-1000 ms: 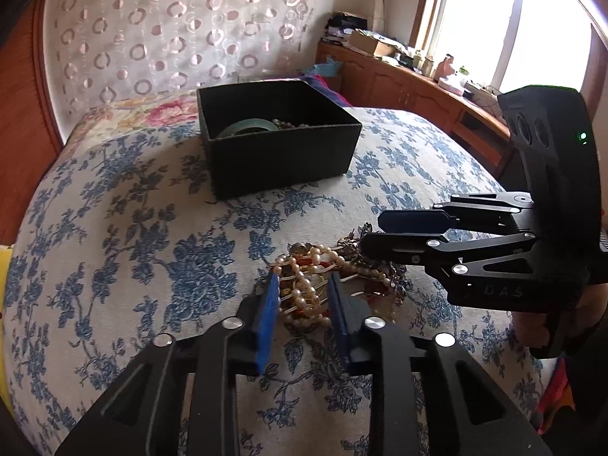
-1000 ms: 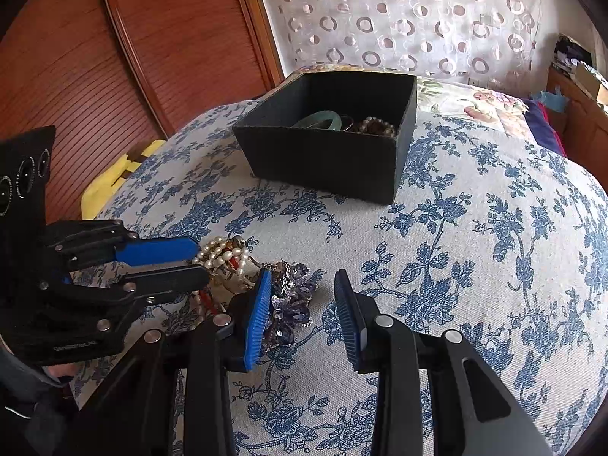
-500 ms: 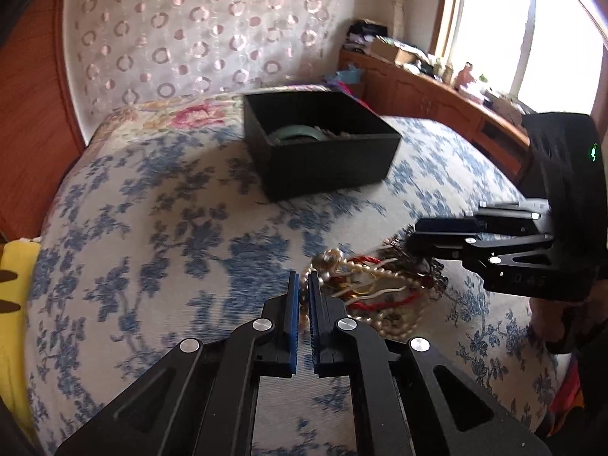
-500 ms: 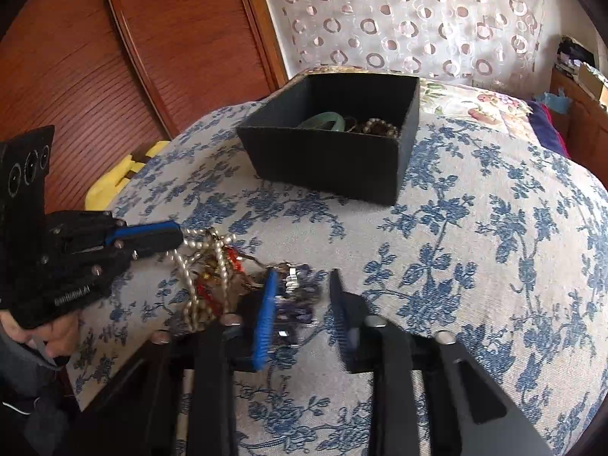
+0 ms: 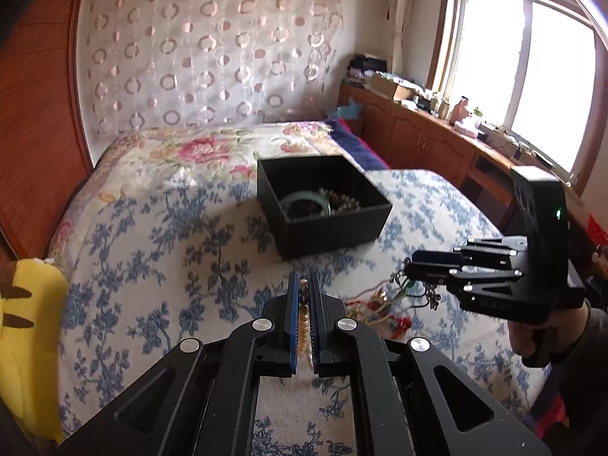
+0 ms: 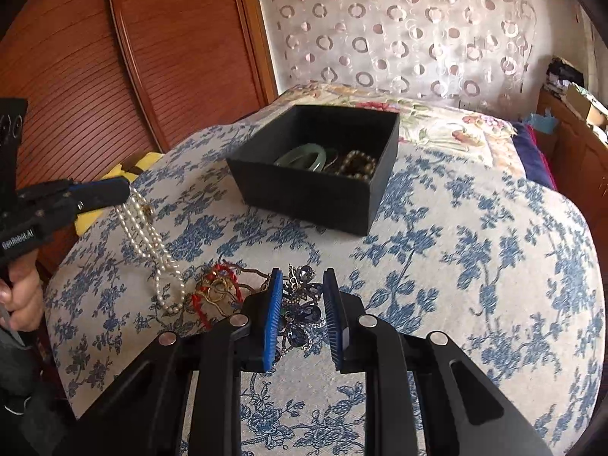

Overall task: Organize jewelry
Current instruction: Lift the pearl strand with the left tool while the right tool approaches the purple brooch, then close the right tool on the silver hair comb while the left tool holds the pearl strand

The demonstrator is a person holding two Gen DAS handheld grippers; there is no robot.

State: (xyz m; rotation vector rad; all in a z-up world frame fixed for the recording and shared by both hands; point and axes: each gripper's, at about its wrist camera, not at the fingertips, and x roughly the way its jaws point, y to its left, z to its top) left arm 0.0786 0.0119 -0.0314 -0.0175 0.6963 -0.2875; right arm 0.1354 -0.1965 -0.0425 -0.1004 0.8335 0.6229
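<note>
My left gripper (image 5: 303,285) is shut on a pearl necklace (image 5: 304,319) and holds it above the bed. In the right wrist view that left gripper (image 6: 121,190) is at the left, and the pearl necklace (image 6: 152,243) hangs from it with its lower end still on the cover. My right gripper (image 6: 303,277) is shut on a dark blue jewelled piece (image 6: 300,315) lying on the cover. A red and gold tangle (image 6: 216,288) lies between the two. Behind stands a black box (image 6: 304,197) holding a green bangle (image 6: 302,154) and beads.
The bed has a blue-flowered cover (image 6: 475,266) that drops away at the near and side edges. A yellow plush toy (image 5: 26,342) lies at the left edge. A wooden cabinet (image 5: 429,140) runs under the window and a wooden wardrobe (image 6: 114,76) stands to the left.
My left gripper shut on the pearls and rose, drawing the strand out of the heap. My right gripper's jaws narrowed onto the blue piece and stayed in place.
</note>
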